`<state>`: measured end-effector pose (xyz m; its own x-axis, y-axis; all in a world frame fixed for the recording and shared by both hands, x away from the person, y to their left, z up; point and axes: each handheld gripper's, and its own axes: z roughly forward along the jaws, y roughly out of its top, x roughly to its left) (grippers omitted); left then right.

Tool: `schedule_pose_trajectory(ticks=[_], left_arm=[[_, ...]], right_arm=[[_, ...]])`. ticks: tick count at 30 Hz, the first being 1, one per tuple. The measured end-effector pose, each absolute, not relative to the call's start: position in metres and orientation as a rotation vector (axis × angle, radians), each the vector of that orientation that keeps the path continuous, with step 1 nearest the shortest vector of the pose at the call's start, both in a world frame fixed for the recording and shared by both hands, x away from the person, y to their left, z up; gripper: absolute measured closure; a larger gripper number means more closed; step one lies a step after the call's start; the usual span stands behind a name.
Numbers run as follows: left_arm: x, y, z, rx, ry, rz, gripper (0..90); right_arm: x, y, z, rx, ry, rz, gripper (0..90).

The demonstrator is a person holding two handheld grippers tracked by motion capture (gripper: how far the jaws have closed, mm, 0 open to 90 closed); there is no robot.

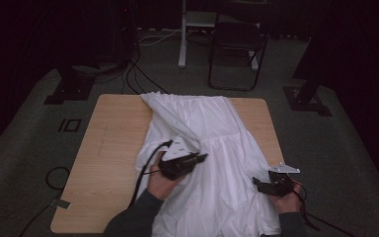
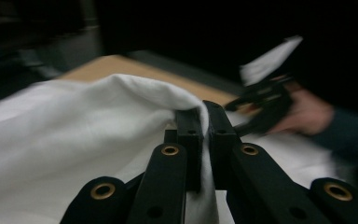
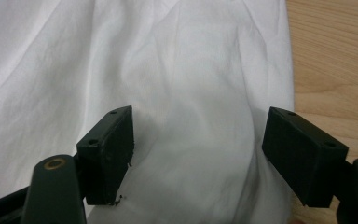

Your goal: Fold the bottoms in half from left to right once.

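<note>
A wooden table (image 1: 108, 143) stands on grey carpet, with a black chair (image 1: 237, 37) beyond it.

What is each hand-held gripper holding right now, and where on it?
Left hand-held gripper pinches a fold of the white garment. Right hand-held gripper is open over the cloth, holding nothing.

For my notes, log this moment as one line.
left gripper: shut on white cloth, fold lifted | right gripper: open over cloth edge | wooden table: cloth spread across
</note>
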<state>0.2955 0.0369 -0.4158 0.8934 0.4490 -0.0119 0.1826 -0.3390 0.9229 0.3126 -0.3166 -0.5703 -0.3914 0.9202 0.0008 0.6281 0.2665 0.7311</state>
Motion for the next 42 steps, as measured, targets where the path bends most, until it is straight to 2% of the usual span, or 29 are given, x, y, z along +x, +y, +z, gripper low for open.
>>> schedule_pose_trajectory(ticks=[5,6,8,9,11,14,19,28,32,36,38,40,41,42], left_arm=[[0.304,-0.011,-0.464,2.073,0.467,0.179,86.7],[0.307,-0.014,-0.473,2.098,0.464,0.163,81.7],[0.309,-0.015,-0.486,2.142,0.492,0.177,65.6],[0.31,-0.012,-0.487,2.144,0.499,0.187,62.1],[0.311,0.0,-0.486,2.111,0.525,0.179,57.9],[0.311,0.029,-0.478,2.087,0.596,0.285,52.8],[0.309,0.08,-0.475,2.054,0.738,0.431,49.4],[0.295,0.174,-0.51,2.042,1.051,0.567,44.4],[0.292,0.197,-0.529,2.043,1.146,0.519,41.3],[0.292,0.201,-0.547,2.076,1.188,0.476,39.2],[0.294,0.196,-0.552,2.099,1.191,0.462,39.3],[0.295,0.189,-0.556,2.122,1.167,0.453,44.1],[0.295,0.186,-0.556,2.133,1.129,0.449,52.2],[0.293,0.183,-0.553,2.141,1.113,0.459,67.3]], right_arm=[[0.313,-0.315,-0.57,1.41,2.115,0.913,25.0],[0.312,-0.314,-0.569,1.416,2.117,0.905,27.7],[0.311,-0.312,-0.565,1.41,2.115,0.904,29.3],[0.31,-0.31,-0.561,1.401,2.101,0.919,29.5],[0.307,-0.306,-0.551,1.378,2.073,0.948,31.9],[0.302,-0.296,-0.537,1.343,2.055,1.011,37.5],[0.295,-0.269,-0.522,1.267,2.098,1.089,48.8],[0.295,-0.225,-0.511,1.164,2.19,1.195,47.2],[0.3,-0.209,-0.521,1.156,2.258,1.153,43.7],[0.304,-0.199,-0.534,1.151,2.309,1.075,42.3],[0.306,-0.198,-0.538,1.153,2.333,1.062,49.3],[0.305,-0.197,-0.539,1.137,2.363,1.073,67.5],[0.304,-0.197,-0.538,1.131,2.369,1.075,74.5],[0.304,-0.198,-0.536,1.12,2.368,1.083,81.9]])
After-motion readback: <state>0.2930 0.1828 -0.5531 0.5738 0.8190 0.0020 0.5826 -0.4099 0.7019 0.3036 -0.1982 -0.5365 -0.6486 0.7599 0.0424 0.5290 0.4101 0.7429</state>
